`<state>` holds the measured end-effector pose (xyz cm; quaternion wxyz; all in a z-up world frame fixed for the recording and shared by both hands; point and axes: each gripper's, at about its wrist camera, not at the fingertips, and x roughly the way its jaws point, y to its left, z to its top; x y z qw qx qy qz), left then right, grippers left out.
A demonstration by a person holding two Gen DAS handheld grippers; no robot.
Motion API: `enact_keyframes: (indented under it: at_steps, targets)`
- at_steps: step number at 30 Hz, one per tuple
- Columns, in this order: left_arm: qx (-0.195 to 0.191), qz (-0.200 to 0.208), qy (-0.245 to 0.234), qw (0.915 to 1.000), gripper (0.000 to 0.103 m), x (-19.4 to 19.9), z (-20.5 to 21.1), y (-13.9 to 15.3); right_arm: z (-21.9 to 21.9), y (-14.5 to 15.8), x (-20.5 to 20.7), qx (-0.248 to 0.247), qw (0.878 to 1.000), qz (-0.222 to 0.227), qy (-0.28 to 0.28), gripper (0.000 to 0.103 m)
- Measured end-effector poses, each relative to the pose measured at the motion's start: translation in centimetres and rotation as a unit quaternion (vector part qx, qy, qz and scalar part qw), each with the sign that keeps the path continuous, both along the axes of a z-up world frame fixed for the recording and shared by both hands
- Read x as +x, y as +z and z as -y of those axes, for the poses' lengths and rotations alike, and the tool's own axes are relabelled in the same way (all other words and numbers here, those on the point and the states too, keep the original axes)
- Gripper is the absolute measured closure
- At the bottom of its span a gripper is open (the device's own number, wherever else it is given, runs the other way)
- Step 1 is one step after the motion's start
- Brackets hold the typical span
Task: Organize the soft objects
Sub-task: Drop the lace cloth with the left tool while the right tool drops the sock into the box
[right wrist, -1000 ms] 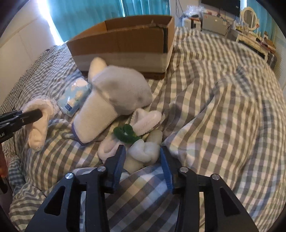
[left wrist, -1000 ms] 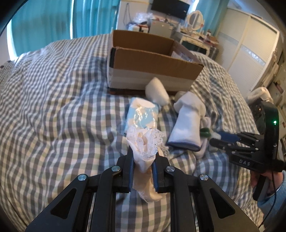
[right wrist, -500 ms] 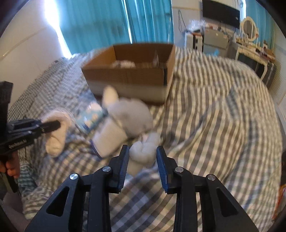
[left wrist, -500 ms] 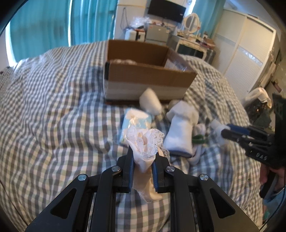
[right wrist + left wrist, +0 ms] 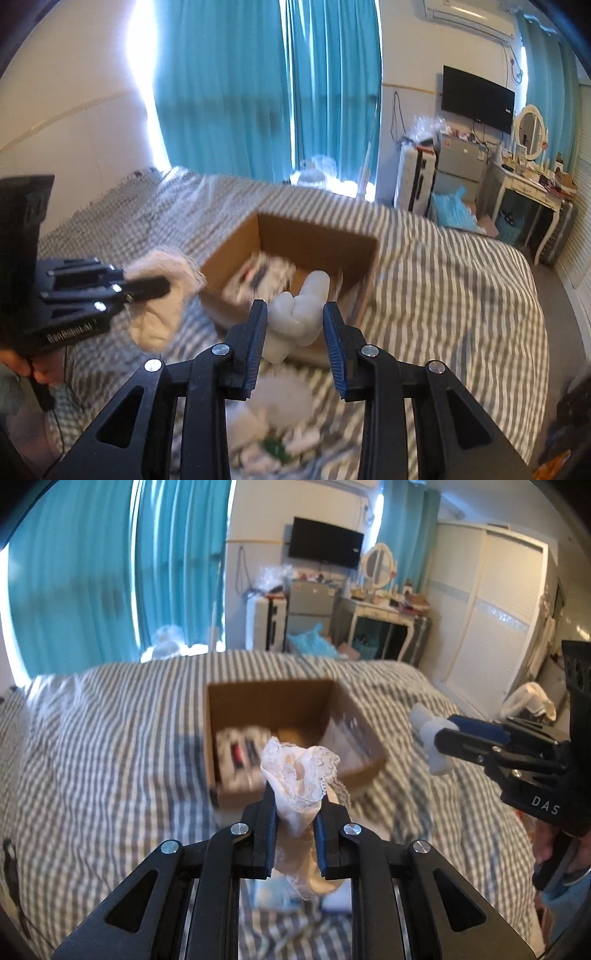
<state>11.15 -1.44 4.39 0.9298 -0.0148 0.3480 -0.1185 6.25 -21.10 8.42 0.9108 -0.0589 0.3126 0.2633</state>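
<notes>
Cardboard box (image 5: pixel 295 731) holds blurred items; left fingers (image 5: pixel 271 812) pinch lace sock (image 5: pixel 301 775), right fingers (image 5: pixel 255 332) white sock (image 5: pixel 299 314).

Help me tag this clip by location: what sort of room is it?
A bedroom, most likely. The work happens on a bed with a grey checked cover, a white vanity table with an oval mirror stands by the wall, and a tall white sliding-door wardrobe fills one side.

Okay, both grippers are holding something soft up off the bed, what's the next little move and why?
Probably carry both forward over the open cardboard box. The left gripper pinches a lace-trimmed cloth, the right gripper a white plush piece, and both sit short of the box's near wall.
</notes>
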Motion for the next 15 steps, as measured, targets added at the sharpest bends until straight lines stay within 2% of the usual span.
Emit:
enact_keyframes:
  at_steps: [6, 12, 15]
  targets:
    - [0.014, -0.004, 0.0, 0.9999, 0.087, 4.9, 0.2, -0.8, -1.8, 0.1, 5.5, 0.006, 1.0, 0.001, 0.001, 0.072]
    - [0.016, -0.031, 0.008, 0.9993, 0.087, 10.3, 0.1, -3.6, -2.5, -3.1, 10.4, 0.017, 0.999, -0.031, 0.005, 0.072]
    - [0.028, -0.036, 0.007, 0.9989, 0.085, 11.8, 0.4, -4.7, -2.7, -4.9, 11.8, 0.003, 0.999, -0.04, 0.007, 0.067]
